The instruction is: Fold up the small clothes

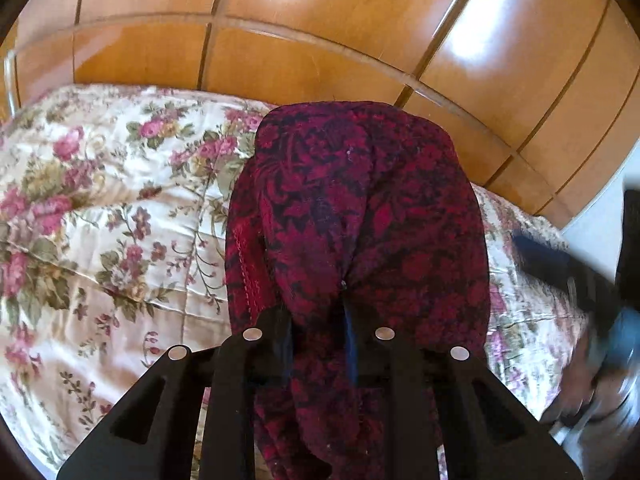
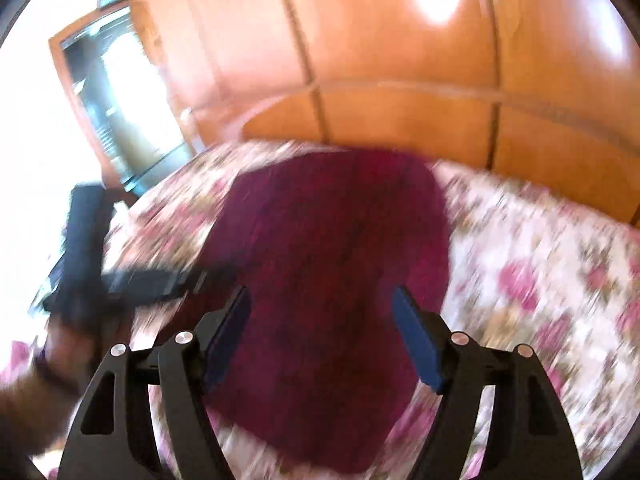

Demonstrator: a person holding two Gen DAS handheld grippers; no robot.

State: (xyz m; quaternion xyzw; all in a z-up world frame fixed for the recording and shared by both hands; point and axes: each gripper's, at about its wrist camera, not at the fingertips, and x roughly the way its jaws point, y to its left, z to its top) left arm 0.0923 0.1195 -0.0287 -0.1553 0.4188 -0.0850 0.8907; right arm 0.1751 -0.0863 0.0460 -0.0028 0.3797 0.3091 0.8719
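Note:
A dark red garment [image 1: 356, 216] with a black floral pattern lies on the flowered bedspread [image 1: 100, 208]. My left gripper [image 1: 320, 332] is shut on a bunched fold of it, and the cloth drapes over and between the fingers. In the right wrist view, which is blurred, the same garment [image 2: 328, 280] spreads below my right gripper [image 2: 322, 336]. That gripper is open, its blue pads [image 2: 416, 340] wide apart above the cloth with nothing pinched. The left gripper [image 2: 160, 280] shows at the garment's left edge there, and the right gripper is a dark blur [image 1: 580, 280] in the left wrist view.
A glossy wooden wardrobe [image 1: 320, 32] stands right behind the bed. A wood-framed mirror [image 2: 112, 92] sits at the far left of the right wrist view. A hand [image 2: 52, 364] holds the left gripper. The bedspread extends to both sides of the garment.

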